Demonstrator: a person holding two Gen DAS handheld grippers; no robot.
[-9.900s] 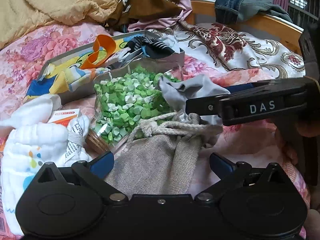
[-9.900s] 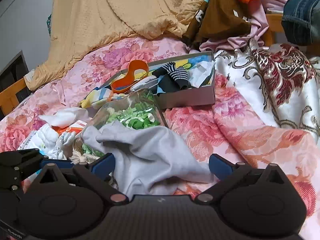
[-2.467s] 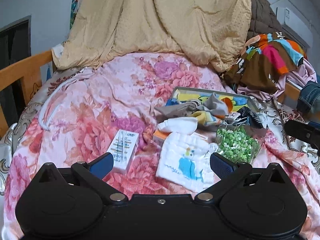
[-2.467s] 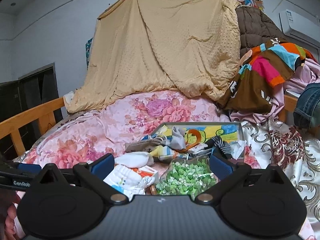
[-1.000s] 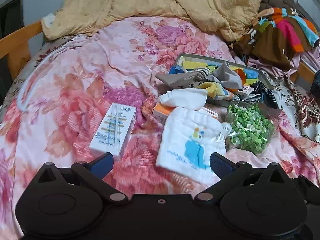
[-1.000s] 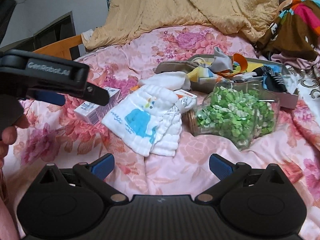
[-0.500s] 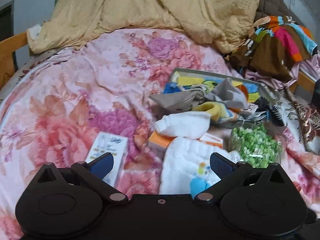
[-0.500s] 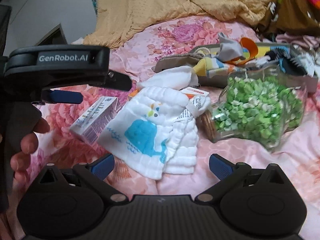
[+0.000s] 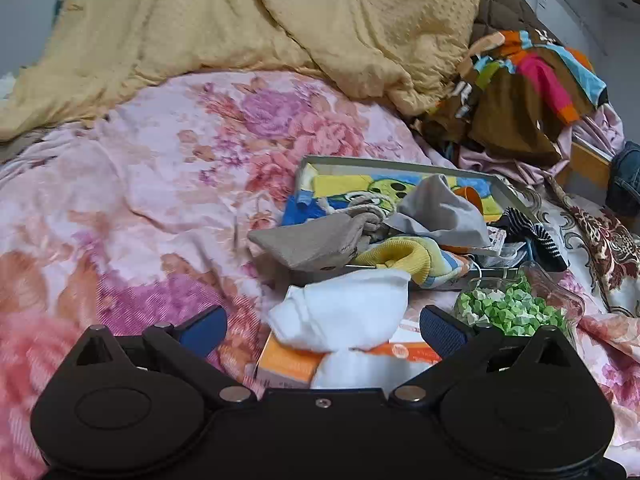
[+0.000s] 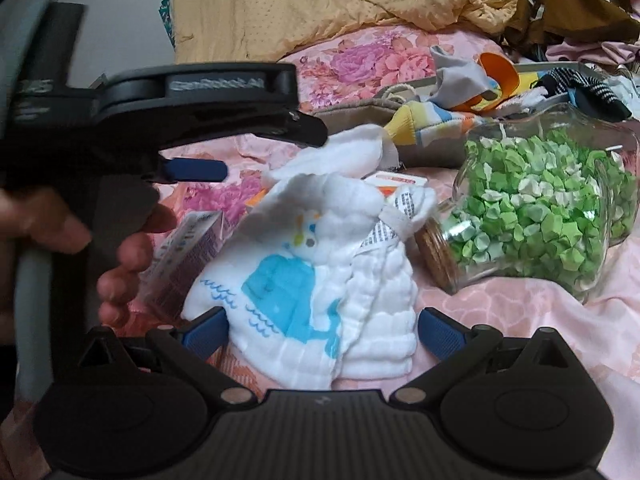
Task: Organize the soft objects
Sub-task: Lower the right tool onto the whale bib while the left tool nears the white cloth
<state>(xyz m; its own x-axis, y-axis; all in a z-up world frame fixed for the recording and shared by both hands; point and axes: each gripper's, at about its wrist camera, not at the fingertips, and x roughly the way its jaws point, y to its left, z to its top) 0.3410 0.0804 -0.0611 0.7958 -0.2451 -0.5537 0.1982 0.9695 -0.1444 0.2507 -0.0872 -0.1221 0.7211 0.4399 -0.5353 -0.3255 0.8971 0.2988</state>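
Soft objects partly sorted: grey cloth (image 9: 440,212), drawstring pouch (image 9: 316,242), socks piled in box (image 9: 400,165) at far right. White whale cloth (image 10: 304,280) left on bed (image 9: 160,184), framed between wide-open, empty right tool (image 10: 322,330). Left tool (image 9: 323,325) open, empty, above white cloth (image 9: 344,308).

So right in front of my right gripper (image 10: 322,330) there's a folded cloth (image 10: 304,276) on the bedspread (image 9: 160,216), jar (image 10: 536,208) lying to its right, small box (image 10: 180,256) to its left, tray (image 9: 400,168) of stuff behind them.
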